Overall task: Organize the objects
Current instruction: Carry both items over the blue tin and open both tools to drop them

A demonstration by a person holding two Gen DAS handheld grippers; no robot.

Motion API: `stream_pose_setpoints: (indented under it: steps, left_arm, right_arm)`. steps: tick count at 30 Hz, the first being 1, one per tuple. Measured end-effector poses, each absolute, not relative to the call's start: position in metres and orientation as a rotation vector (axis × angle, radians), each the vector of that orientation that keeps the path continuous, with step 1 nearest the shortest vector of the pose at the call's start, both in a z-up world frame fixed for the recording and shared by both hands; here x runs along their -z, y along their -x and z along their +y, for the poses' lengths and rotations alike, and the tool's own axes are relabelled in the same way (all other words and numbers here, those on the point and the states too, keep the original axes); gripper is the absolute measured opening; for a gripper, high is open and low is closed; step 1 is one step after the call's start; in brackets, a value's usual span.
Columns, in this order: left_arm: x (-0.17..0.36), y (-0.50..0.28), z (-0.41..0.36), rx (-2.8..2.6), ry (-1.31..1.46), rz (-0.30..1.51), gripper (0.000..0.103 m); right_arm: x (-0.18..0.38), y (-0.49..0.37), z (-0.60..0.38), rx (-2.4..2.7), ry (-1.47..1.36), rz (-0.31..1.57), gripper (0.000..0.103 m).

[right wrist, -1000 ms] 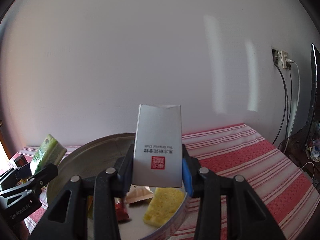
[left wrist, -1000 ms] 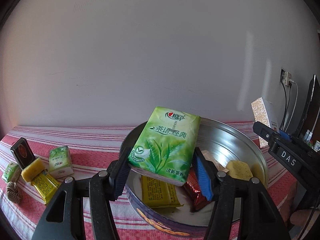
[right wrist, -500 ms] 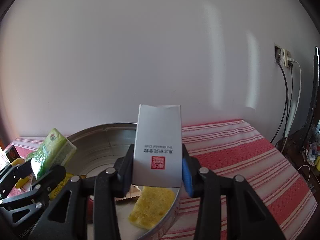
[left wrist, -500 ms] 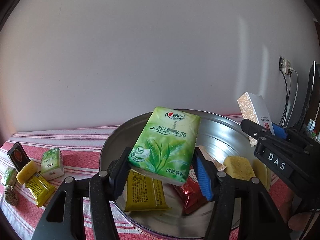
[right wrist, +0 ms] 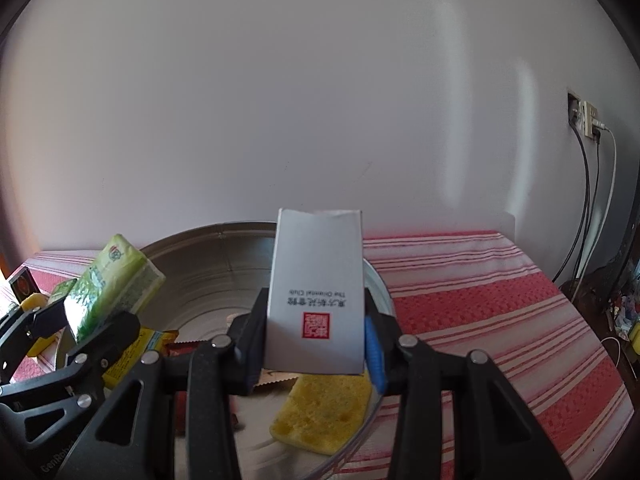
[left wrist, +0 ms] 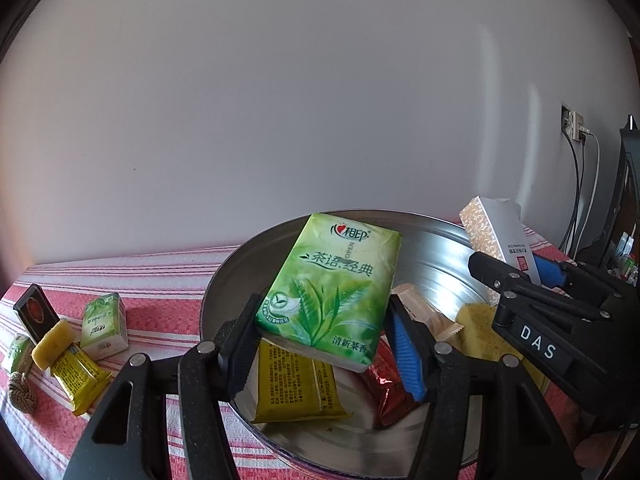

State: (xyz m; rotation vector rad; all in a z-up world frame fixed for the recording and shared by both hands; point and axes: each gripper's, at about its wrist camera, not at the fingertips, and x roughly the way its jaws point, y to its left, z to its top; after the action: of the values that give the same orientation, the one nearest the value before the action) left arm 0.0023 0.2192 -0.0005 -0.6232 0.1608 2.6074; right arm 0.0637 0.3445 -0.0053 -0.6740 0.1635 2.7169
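My left gripper (left wrist: 326, 344) is shut on a green tissue pack (left wrist: 332, 288) and holds it over the round metal tin (left wrist: 436, 236). My right gripper (right wrist: 316, 344) is shut on a white box (right wrist: 316, 292) with a red stamp, above the tin's right rim (right wrist: 192, 240). The white box (left wrist: 500, 236) and right gripper also show at the right of the left wrist view. The green pack (right wrist: 112, 284) shows at the left of the right wrist view. Inside the tin lie a yellow packet (left wrist: 292, 384), a red packet (left wrist: 384, 384), a beige wafer (left wrist: 428, 312) and a yellow sponge (right wrist: 324, 412).
On the red striped cloth (right wrist: 480, 300) left of the tin lie a small green pack (left wrist: 105, 326), a yellow packet (left wrist: 76, 372), a yellow sponge (left wrist: 52, 338), a dark box (left wrist: 34, 312) and a rope knot (left wrist: 20, 390). Cables (right wrist: 588, 200) hang on the right wall.
Both grippers have moved forward over the tin with their loads. The tin now sits closer and lower in both views.
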Motion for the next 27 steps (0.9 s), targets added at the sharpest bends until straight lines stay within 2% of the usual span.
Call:
stream_pose_setpoints:
  steps: [18,20,21,22,23,24,27]
  left_arm:
    - [0.002,-0.007,0.222,-2.605,0.622,0.203,0.064]
    - [0.002,-0.01,0.222,-2.624,0.599,0.208,0.07]
    - [0.001,-0.012,0.22,-2.644,0.586,0.201,0.079]
    - [0.001,-0.013,0.218,-2.657,0.575,0.186,0.089]
    - [0.0,-0.006,0.212,-2.663,0.568,0.168,0.093]
    - [0.0,-0.006,0.21,-2.666,0.562,0.153,0.097]
    - [-0.001,-0.002,0.209,-2.672,0.557,0.136,0.097]
  right_arm:
    - [0.007,-0.061,0.343,-2.723,0.691,0.176,0.043]
    - [0.006,-0.062,0.343,-2.723,0.686,0.182,0.05]
    - [0.007,-0.063,0.345,-2.714,0.673,0.181,0.066]
    - [0.005,-0.066,0.345,-2.698,0.65,0.186,0.07]
    - [0.004,-0.069,0.347,-2.699,0.622,0.204,0.07]
    - [0.003,-0.072,0.349,-2.7,0.598,0.225,0.073]
    - [0.001,-0.078,0.355,-2.691,0.536,0.285,0.083]
